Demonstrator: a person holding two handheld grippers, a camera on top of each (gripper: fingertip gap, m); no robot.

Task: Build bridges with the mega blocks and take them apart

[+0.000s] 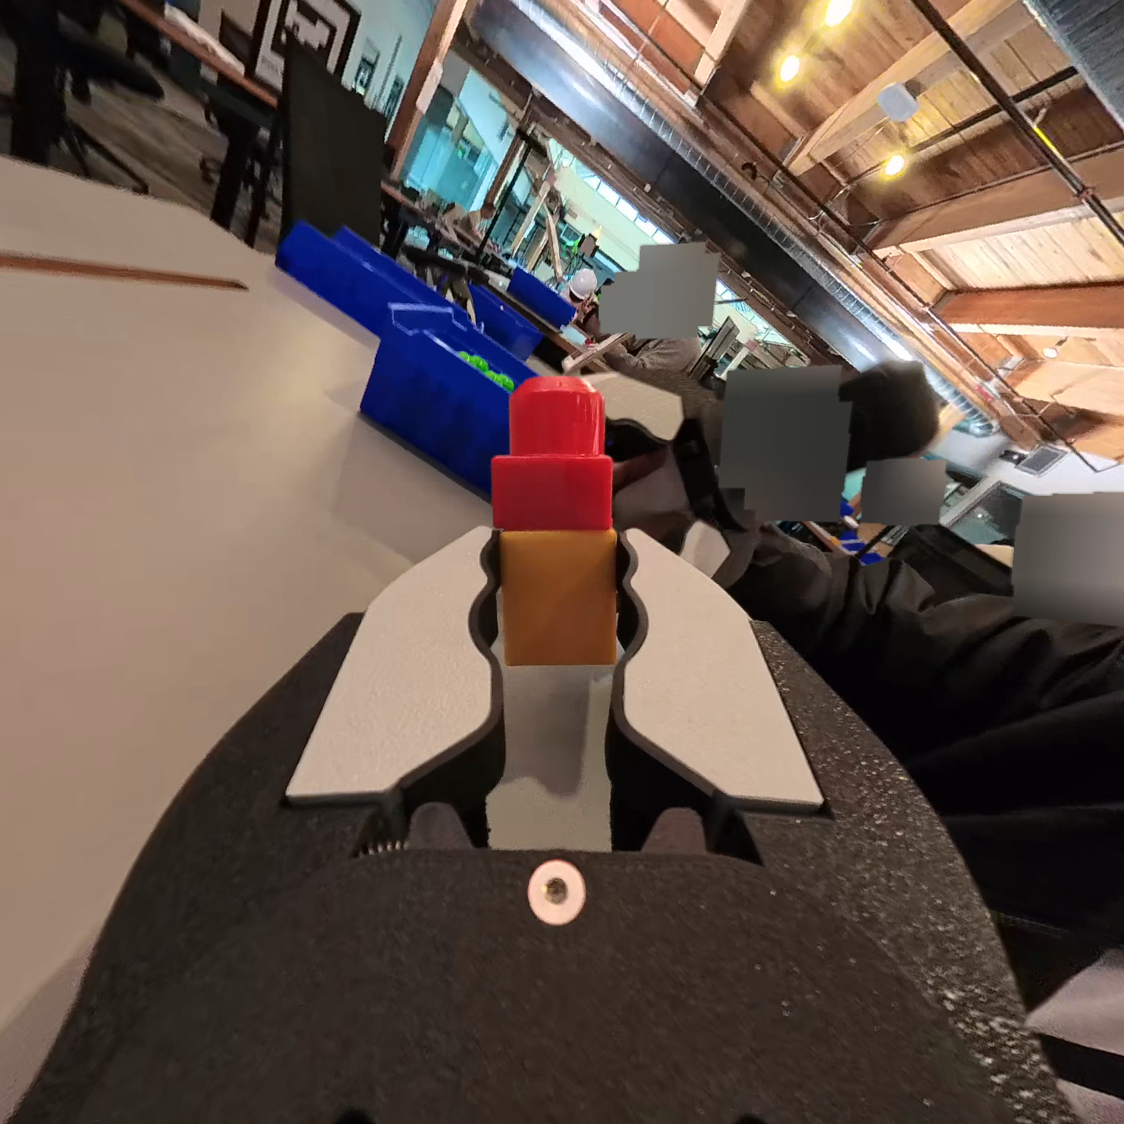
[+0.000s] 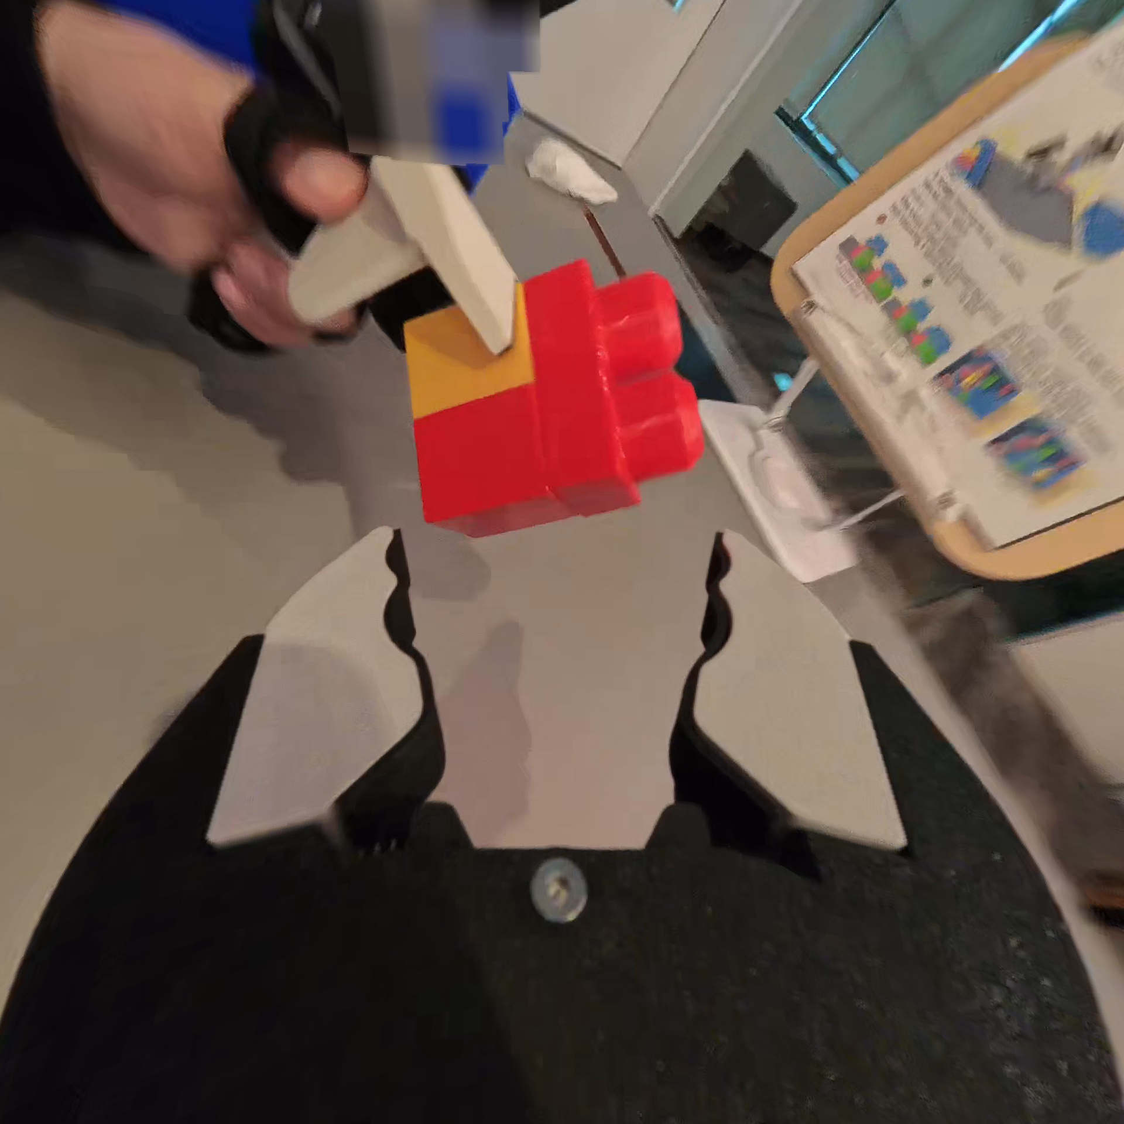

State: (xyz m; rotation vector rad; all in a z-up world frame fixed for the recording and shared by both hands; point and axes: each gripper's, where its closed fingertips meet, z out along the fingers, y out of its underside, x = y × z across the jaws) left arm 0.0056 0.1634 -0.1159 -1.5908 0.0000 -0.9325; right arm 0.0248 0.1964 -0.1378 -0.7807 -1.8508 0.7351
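So the left gripper [image 1: 556,599] has its fingers clamped on the orange block [image 1: 558,599], which is stuck to red blocks [image 2: 547,401] in one little clump held up off the table [image 1: 152,456]. The clump's long axis runs straight out along the fingers, studs pointing away from the gripper. The right gripper [image 2: 556,550] sits just short of it, fingers spread wide and holding nothing. Blue bins [image 1: 426,389] sit farther back, and a printed sheet [image 2: 997,316] stands off to the right.

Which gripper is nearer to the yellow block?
Left. The left gripper is shut on the yellow block, with red blocks attached. The right gripper is open, just short of the cluster, touching nothing.
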